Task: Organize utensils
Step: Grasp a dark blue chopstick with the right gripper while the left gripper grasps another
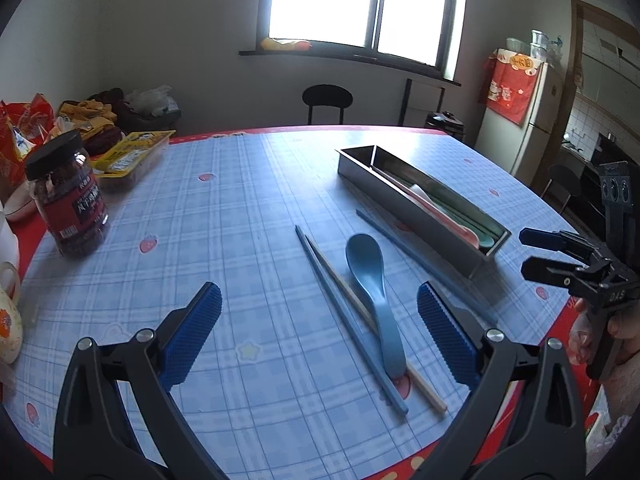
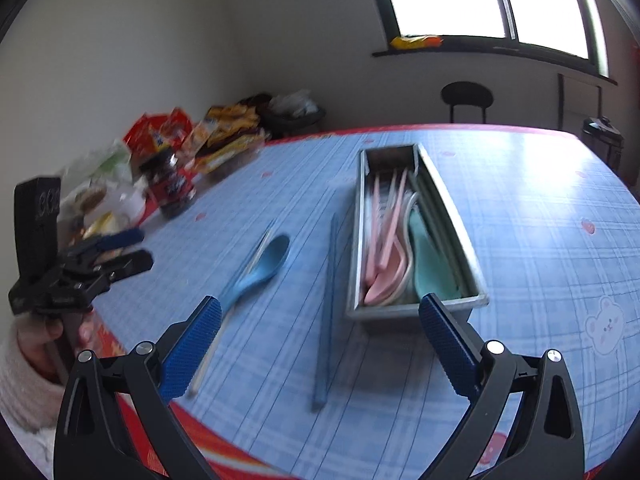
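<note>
A blue spoon (image 1: 374, 284) (image 2: 262, 268) lies on the checked tablecloth across a blue chopstick (image 1: 348, 316) and a wooden chopstick (image 1: 400, 360). Another blue chopstick (image 1: 424, 264) (image 2: 327, 312) lies along the long metal utensil box (image 1: 360, 176) (image 2: 460, 224), which holds pink and green utensils. My left gripper (image 1: 320, 316) hovers open just before the spoon's handle, nothing between its fingers. My right gripper (image 2: 320, 324) is open near the box's near end and the lone chopstick. Each gripper shows in the other's view, the right gripper (image 1: 528, 252) and the left gripper (image 2: 142, 246).
A dark-lidded jar (image 1: 66, 196) (image 2: 172, 186), snack packets (image 1: 132, 152) and bags crowd the table's left side. A cup (image 1: 8, 320) stands at the near left edge. A black chair (image 1: 326, 102) and a fridge (image 1: 532, 120) stand beyond the table. The cloth has a red border (image 2: 240, 444).
</note>
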Demonstrator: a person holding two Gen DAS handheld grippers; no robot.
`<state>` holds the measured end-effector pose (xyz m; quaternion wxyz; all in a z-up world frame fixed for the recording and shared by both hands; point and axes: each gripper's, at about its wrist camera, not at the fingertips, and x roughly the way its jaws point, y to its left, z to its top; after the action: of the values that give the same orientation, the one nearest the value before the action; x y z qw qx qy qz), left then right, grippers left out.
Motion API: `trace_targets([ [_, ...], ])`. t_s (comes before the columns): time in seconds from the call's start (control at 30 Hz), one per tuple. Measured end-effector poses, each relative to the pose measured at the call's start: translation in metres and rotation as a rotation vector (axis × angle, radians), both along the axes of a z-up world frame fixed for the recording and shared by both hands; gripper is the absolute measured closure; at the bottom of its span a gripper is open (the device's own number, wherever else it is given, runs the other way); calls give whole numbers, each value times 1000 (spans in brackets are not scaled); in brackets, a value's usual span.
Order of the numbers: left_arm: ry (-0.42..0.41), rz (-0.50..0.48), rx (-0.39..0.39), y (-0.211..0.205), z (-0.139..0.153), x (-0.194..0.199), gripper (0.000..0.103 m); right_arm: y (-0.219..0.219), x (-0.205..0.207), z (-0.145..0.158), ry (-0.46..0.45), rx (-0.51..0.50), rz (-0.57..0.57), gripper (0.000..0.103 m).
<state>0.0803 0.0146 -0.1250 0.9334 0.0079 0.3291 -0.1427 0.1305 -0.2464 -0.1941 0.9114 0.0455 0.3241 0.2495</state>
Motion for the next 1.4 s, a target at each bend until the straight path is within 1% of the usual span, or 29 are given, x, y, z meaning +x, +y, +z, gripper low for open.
trace_targets([
  [0.03, 2, -10, 6, -1, -3, -2, 6, 3, -3, -2, 15, -17, 19, 13],
  [0.07, 4, -16, 9, -1, -6, -3, 7, 6, -4, -3, 27, -29, 31, 22],
  [0.1, 5, -21, 10, -2, -8, -4, 7, 8, -5, -6, 42, -42, 44, 28],
  [0.17, 17, -35, -2, -1, -12, -4, 7, 16, -5, -13, 83, -78, 59, 43],
  [0.23, 31, -40, -10, 0, -15, -4, 8, 20, -4, -20, 107, -107, 62, 52],
  [0.27, 37, -42, -10, 0, -16, -3, 10, 23, -2, -23, 120, -111, 61, 55],
  [0.37, 49, -50, -2, 0, -18, -2, 16, 29, 3, -28, 140, -128, 45, 56],
  [0.43, 54, -49, 1, 1, -21, -1, 17, 33, 8, -30, 151, -151, 44, 56],
  [0.5, 68, -47, -7, 3, -24, 1, 25, 37, 13, -33, 154, -186, 45, 56],
  [0.57, 95, -40, -26, 6, -28, 5, 31, 44, 16, -36, 154, -231, 50, 56],
  [0.63, 116, -37, -49, 9, -32, 8, 35, 49, 17, -39, 161, -240, 62, 56],
  [0.7, 133, -38, -60, 11, -35, 11, 46, 50, 18, -42, 161, -248, 65, 56],
  [0.73, 142, -39, -64, 11, -36, 13, 48, 50, 18, -42, 154, -248, 61, 58],
  [0.77, 147, -40, -64, 11, -37, 14, 53, 50, 19, -42, 155, -245, 59, 63],
  [0.8, 153, -42, -62, 10, -38, 16, 56, 50, 19, -42, 154, -241, 58, 64],
  [0.83, 155, -42, -59, 9, -39, 16, 58, 50, 20, -42, 153, -240, 57, 68],
  [0.87, 158, -44, -53, 7, -39, 18, 60, 51, 21, -42, 150, -242, 56, 74],
  [0.9, 160, -45, -49, 6, -39, 19, 60, 52, 21, -42, 146, -248, 54, 78],
  [0.97, 169, -48, -41, 1, -40, 24, 61, 55, 22, -42, 145, -254, 57, 92],
  [1.03, 179, -53, -34, -4, -41, 28, 61, 58, 23, -42, 149, -246, 70, 93],
  [1.07, 184, -56, -30, -6, -42, 30, 63, 60, 22, -42, 144, -251, 72, 93],
  [1.1, 190, -61, -22, -9, -43, 32, 68, 61, 22, -43, 140, -253, 74, 93],
  [1.2, 208, -65, 8, -18, -46, 43, 73, 62, 23, -43, 130, -254, 74, 93],
  [1.33, 253, -50, -17, -19, -54, 61, 78, 64, 22, -44, 111, -266, 72, 93],
  [1.4, 263, -44, -13, -22, -57, 66, 79, 64, 23, -44, 110, -263, 72, 93],
])
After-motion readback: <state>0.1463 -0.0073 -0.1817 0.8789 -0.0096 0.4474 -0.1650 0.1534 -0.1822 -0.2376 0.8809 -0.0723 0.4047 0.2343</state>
